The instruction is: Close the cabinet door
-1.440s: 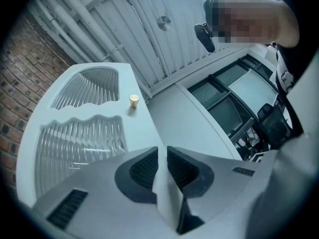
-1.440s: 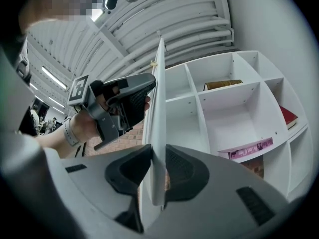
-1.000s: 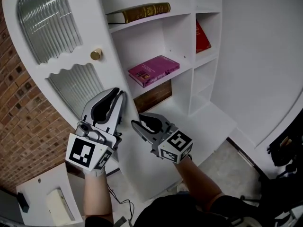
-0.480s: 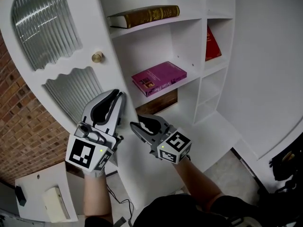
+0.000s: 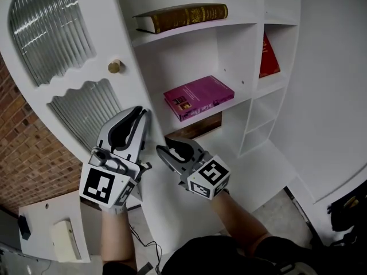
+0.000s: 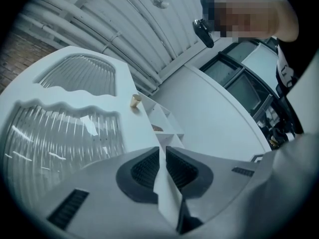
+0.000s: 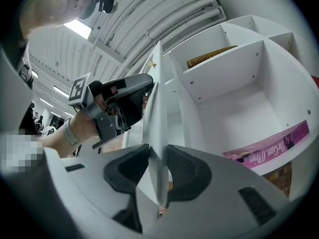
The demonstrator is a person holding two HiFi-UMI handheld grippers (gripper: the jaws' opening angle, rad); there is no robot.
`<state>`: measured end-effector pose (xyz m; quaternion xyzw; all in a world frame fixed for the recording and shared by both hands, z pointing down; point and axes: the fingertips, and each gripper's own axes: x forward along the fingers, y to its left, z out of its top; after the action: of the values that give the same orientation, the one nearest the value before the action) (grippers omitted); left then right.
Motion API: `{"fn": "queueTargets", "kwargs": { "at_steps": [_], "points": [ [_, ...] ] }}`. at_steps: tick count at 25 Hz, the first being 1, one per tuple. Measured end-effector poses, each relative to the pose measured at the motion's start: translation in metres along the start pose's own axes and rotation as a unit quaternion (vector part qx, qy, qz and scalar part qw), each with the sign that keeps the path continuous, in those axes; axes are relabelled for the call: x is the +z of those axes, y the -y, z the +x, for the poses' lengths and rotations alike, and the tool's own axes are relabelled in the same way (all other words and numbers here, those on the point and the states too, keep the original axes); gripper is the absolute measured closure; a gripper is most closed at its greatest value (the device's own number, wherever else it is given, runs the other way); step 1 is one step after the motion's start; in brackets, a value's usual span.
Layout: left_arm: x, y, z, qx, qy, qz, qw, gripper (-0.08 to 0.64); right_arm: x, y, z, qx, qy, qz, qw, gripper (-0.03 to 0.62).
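Nearest, the right gripper (image 7: 158,169) is clenched on the free edge of the cabinet door (image 5: 86,62), with the thin white panel pinched between its 2 pads. Just beside it, the left gripper (image 6: 162,167) grasps the same edge. The door stands swung open left of the shelves (image 5: 189,31), its brass knob (image 5: 114,66) between 2 ribbed glass panes. Beyond, the shelves hold a purple book (image 5: 198,96), a brown book (image 5: 180,17) and a red book (image 5: 268,56).
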<state>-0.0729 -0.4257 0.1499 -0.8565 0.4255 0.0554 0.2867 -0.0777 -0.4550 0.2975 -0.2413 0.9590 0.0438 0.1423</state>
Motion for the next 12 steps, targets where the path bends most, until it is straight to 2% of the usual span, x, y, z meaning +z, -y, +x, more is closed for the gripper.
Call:
{"fn": "queueTargets", "kwargs": {
  "at_steps": [12],
  "points": [
    [-0.018,-0.015,0.019,0.034,-0.025,0.013,0.999,0.514,-0.006,0.024,0.018,0.011,-0.011,0.004,1.0,0.465]
  ]
}}
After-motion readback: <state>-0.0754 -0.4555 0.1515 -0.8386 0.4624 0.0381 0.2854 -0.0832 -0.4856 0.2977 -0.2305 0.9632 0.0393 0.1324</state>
